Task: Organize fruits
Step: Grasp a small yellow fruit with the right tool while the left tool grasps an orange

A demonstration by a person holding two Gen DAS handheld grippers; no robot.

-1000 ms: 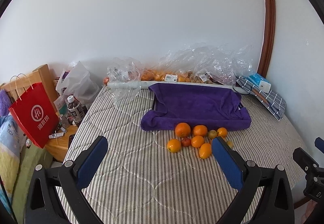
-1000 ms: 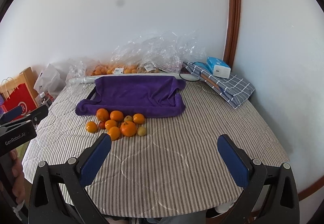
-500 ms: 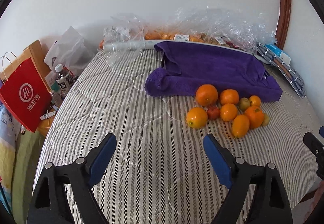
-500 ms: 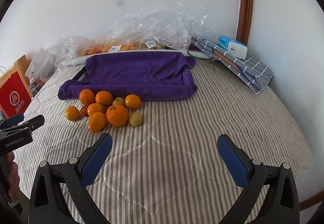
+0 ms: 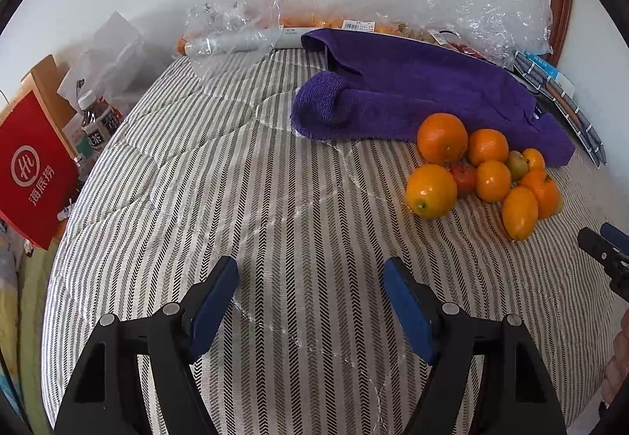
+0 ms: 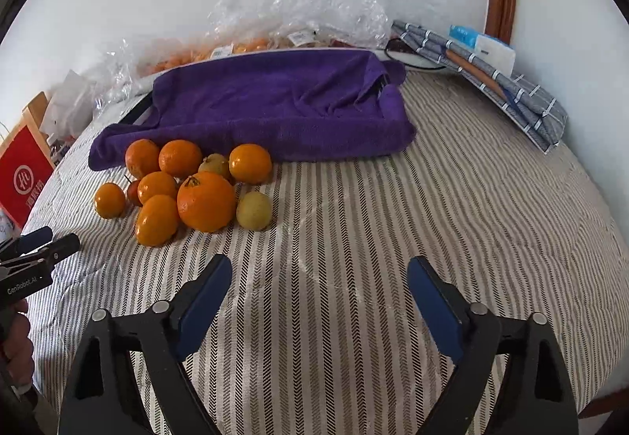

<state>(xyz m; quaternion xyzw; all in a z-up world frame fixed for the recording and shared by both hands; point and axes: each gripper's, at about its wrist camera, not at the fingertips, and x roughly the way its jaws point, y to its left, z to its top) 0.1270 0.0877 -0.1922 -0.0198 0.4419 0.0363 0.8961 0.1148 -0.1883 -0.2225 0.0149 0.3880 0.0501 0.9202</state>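
Left wrist view: left gripper (image 5: 310, 278) over bare striped bedcover (image 5: 236, 199), jaws apart and just been closing, nothing between; fruit pile (image 5: 483, 171) ahead to the right, lying on the cover against front edge of purple towel (image 5: 412, 93), right gripper tip at far right edge. Right wrist view: right gripper (image 6: 318, 278) likewise apart, just been narrowing, nothing between, fruit pile (image 6: 184, 187) ahead-left with big orange (image 6: 206, 201) nearest and pale yellow-green fruit (image 6: 254, 210) touching its right side. Clear plastic bags (image 6: 298, 14) of more fruit along the wall behind towel, folded checked cloth (image 6: 491, 81) far right, red paper bag (image 5: 31, 167) off the left edge of the bed.
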